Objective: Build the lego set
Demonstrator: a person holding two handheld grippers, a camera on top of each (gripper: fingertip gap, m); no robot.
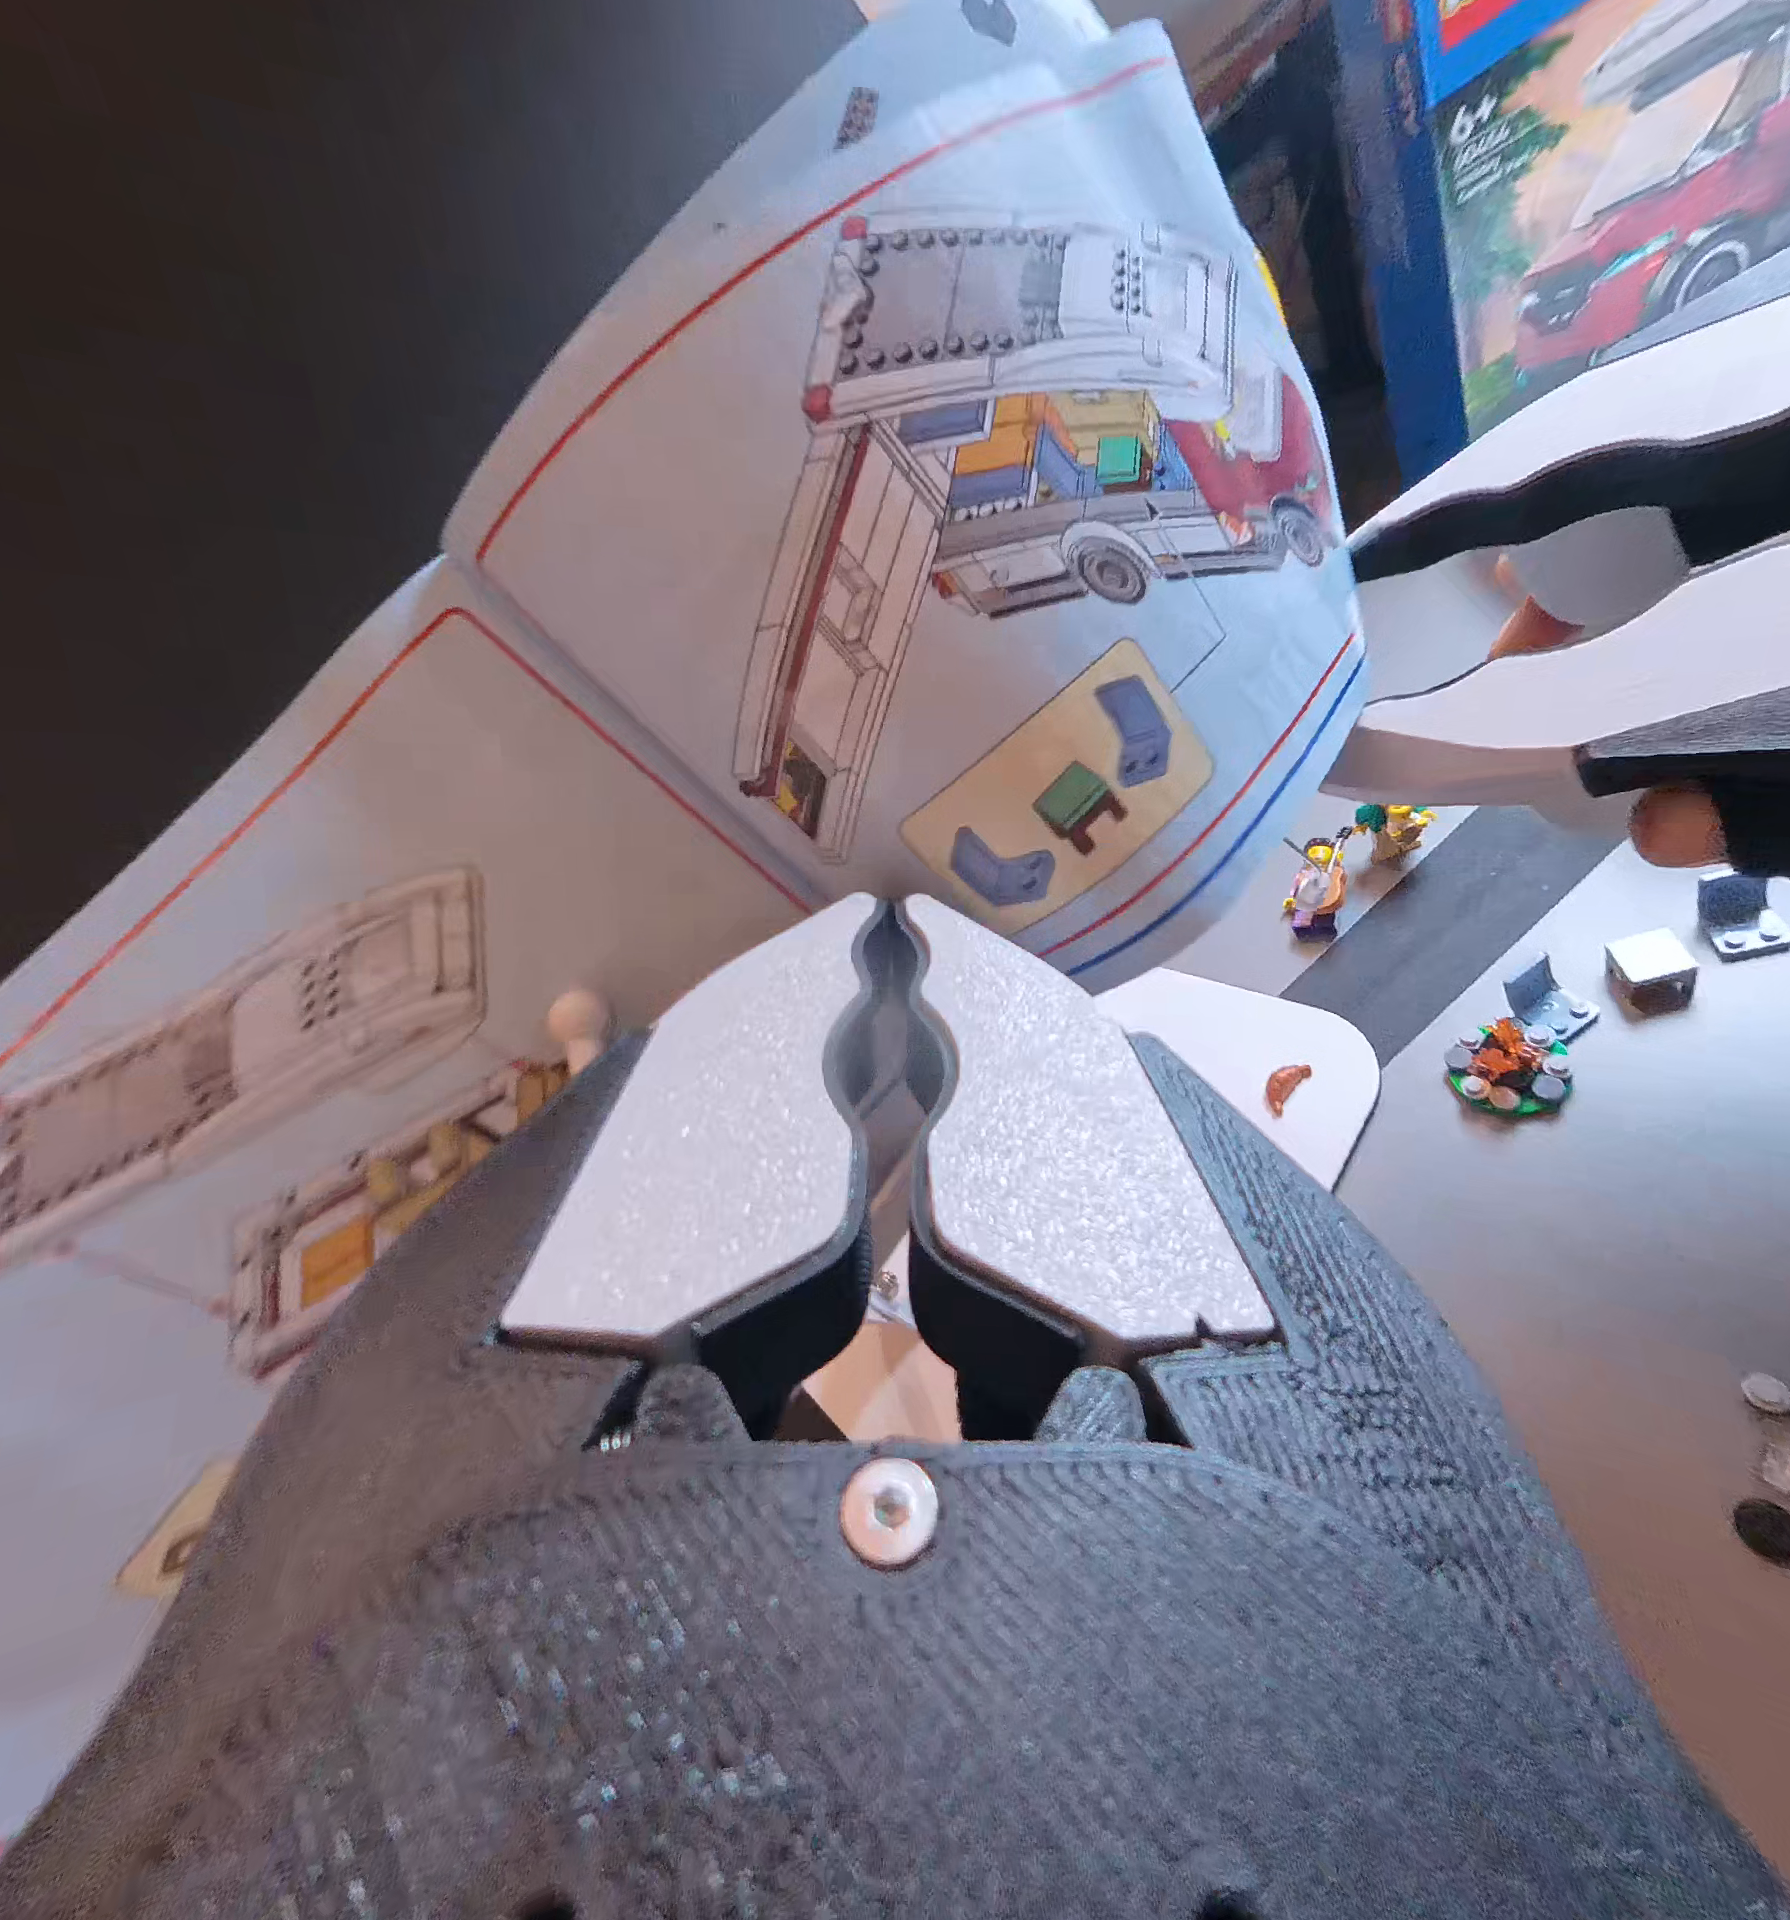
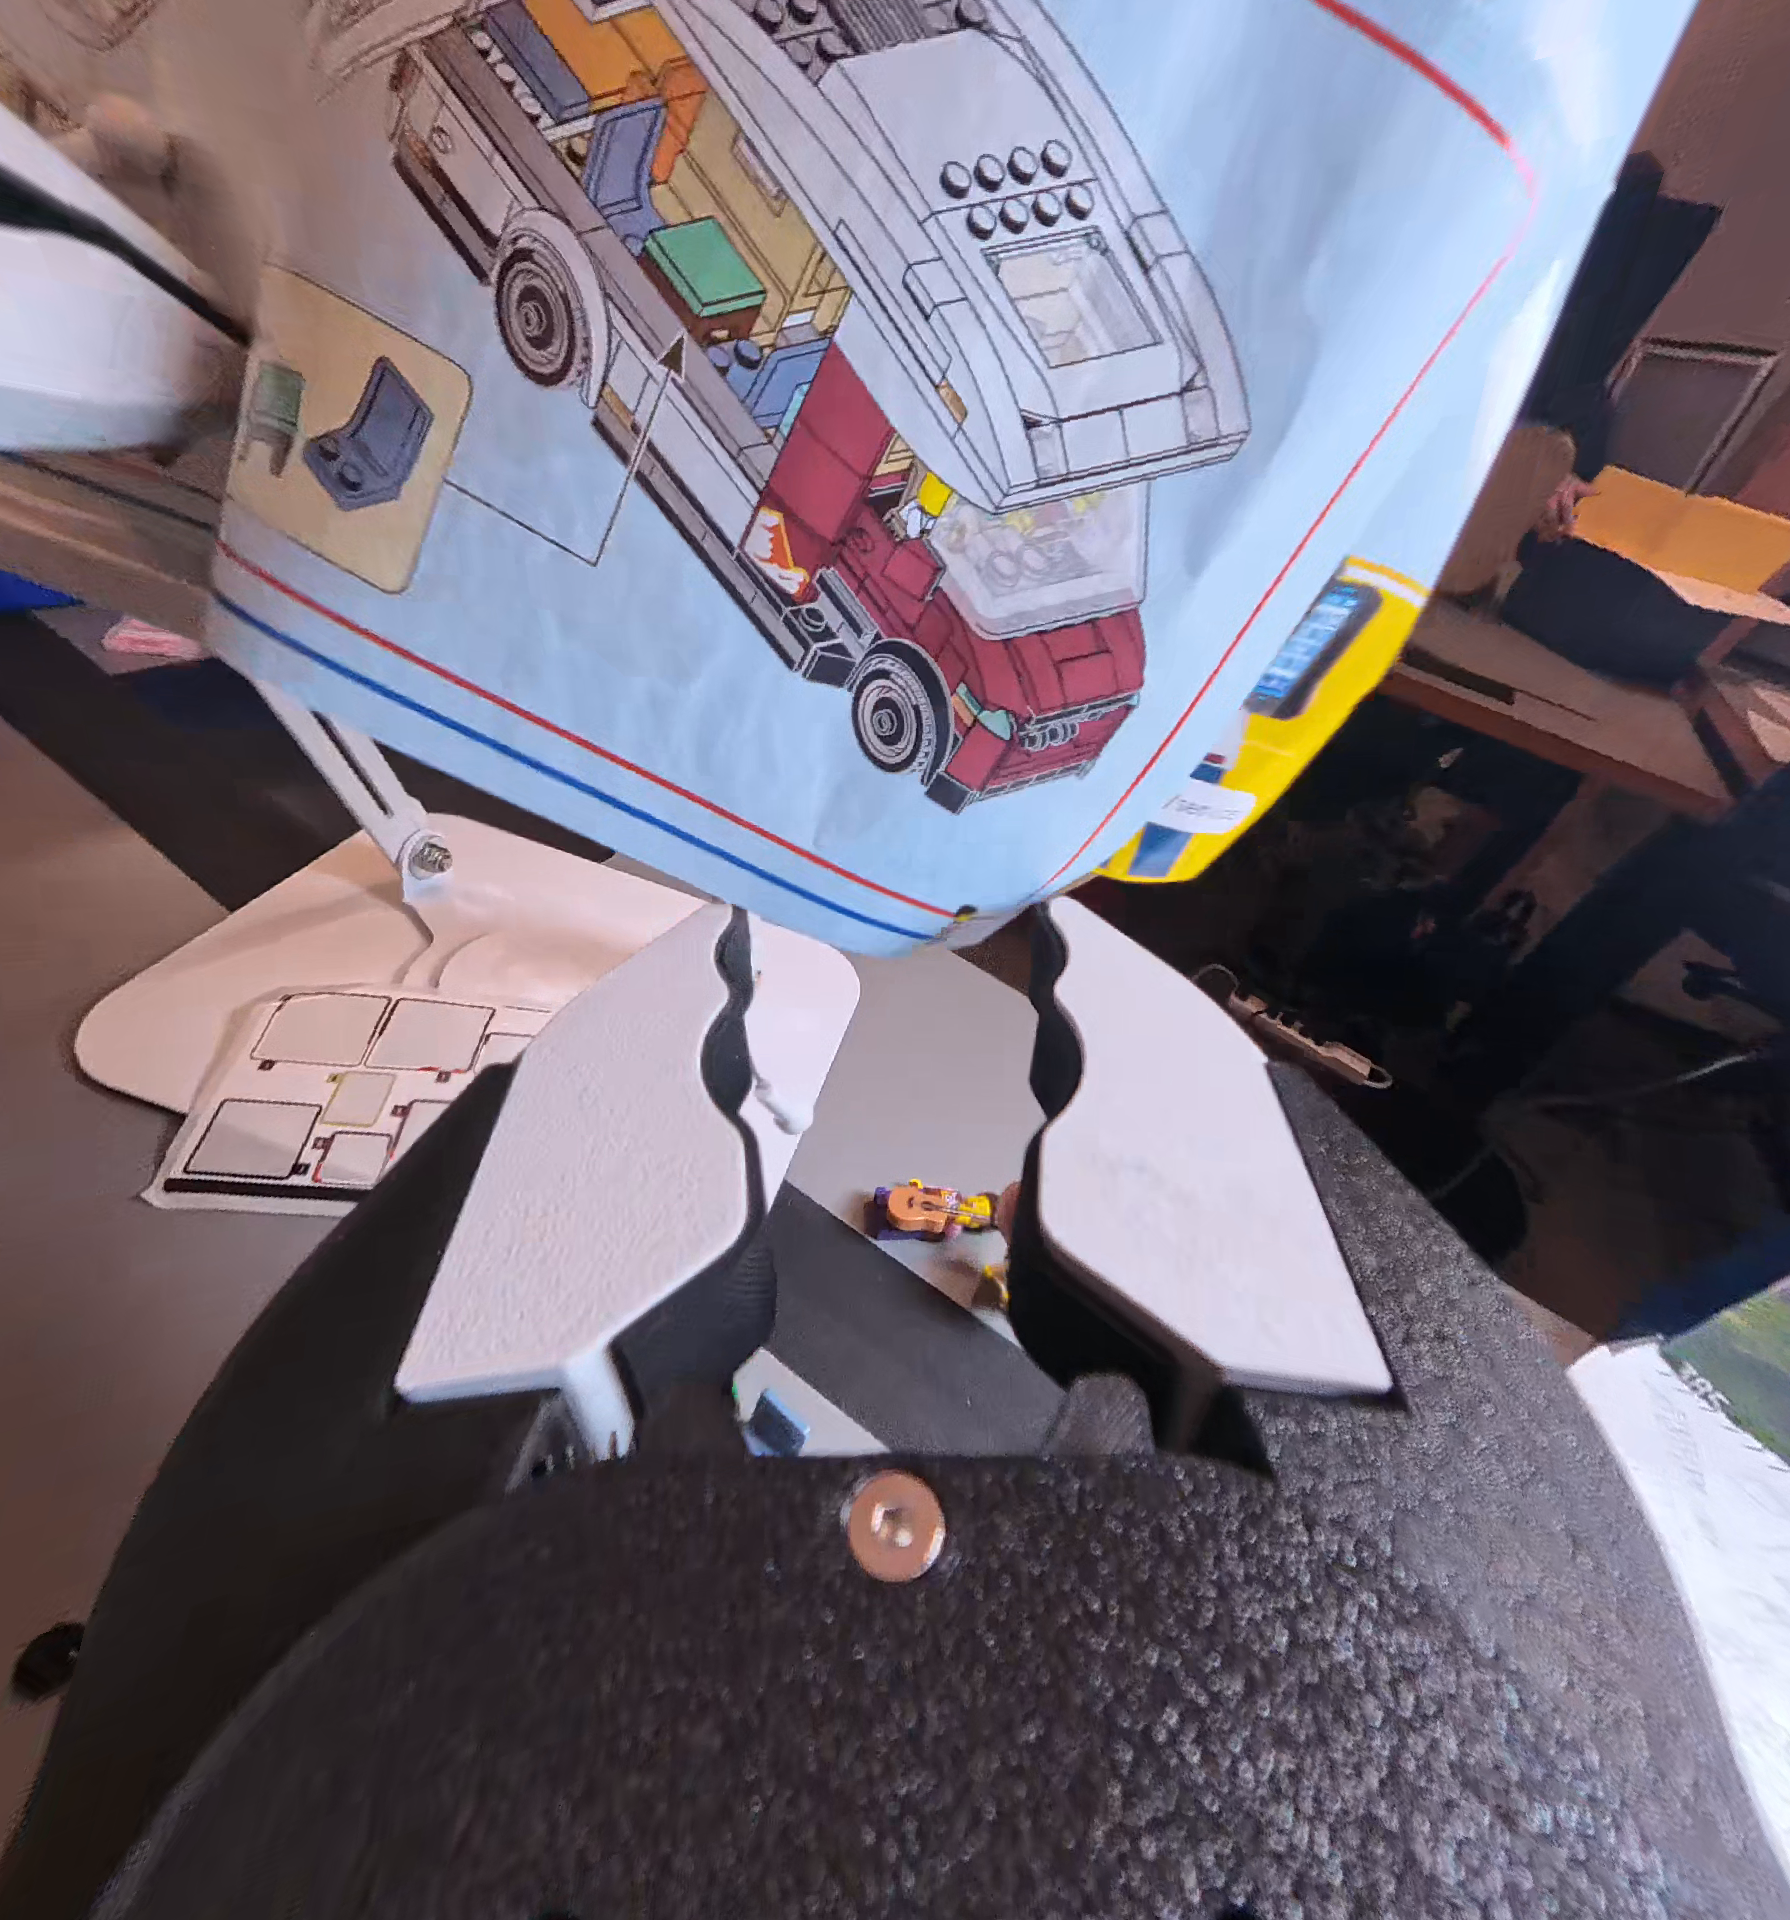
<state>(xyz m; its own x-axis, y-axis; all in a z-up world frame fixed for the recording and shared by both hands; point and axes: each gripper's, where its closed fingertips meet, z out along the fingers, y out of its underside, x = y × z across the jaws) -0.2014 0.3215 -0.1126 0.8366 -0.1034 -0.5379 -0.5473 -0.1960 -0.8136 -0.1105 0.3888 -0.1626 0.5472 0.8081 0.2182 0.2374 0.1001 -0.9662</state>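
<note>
Containers: a toy-set box (image 1: pixel 1597 208), blue-edged with a printed red and white camper van, stands upright at the back of the grey table (image 1: pixel 1597 1247); what it contains cannot be seen. A sliver of it also shows at the right edge of the right wrist view.

Left gripper (image 1: pixel 893 912): its white fingers (image 1: pixel 725 1122) meet at the tips, pinched on the lower edge of an open instruction booklet (image 1: pixel 870 582), near the fold between two pages. The booklet rises from the tips and curls to the right, its pale blue pages showing drawings of the van.

Right gripper (image 2: pixel 891 925): fingers (image 2: pixel 600 1164) well apart. The bottom corner of the same booklet (image 2: pixel 870 520) hangs just at the gap between the tips; whether either pad touches the paper is uncertain, as the page is motion-blurred, and neither appears to press on it. In the left wrist view this gripper (image 1: pixel 1390 644) lies beside the booklet's right edge, its fingers spread.

Surroundings: two minifigures (image 1: pixel 1348 873), a small campfire model (image 1: pixel 1509 1070), loose grey and white bricks (image 1: pixel 1649 966) and a brown croissant piece (image 1: pixel 1288 1086) lie on the table right of the left gripper. A white stand base (image 2: pixel 371 935) and a sticker sheet (image 2: pixel 309 1091) lie left of the right gripper.
</note>
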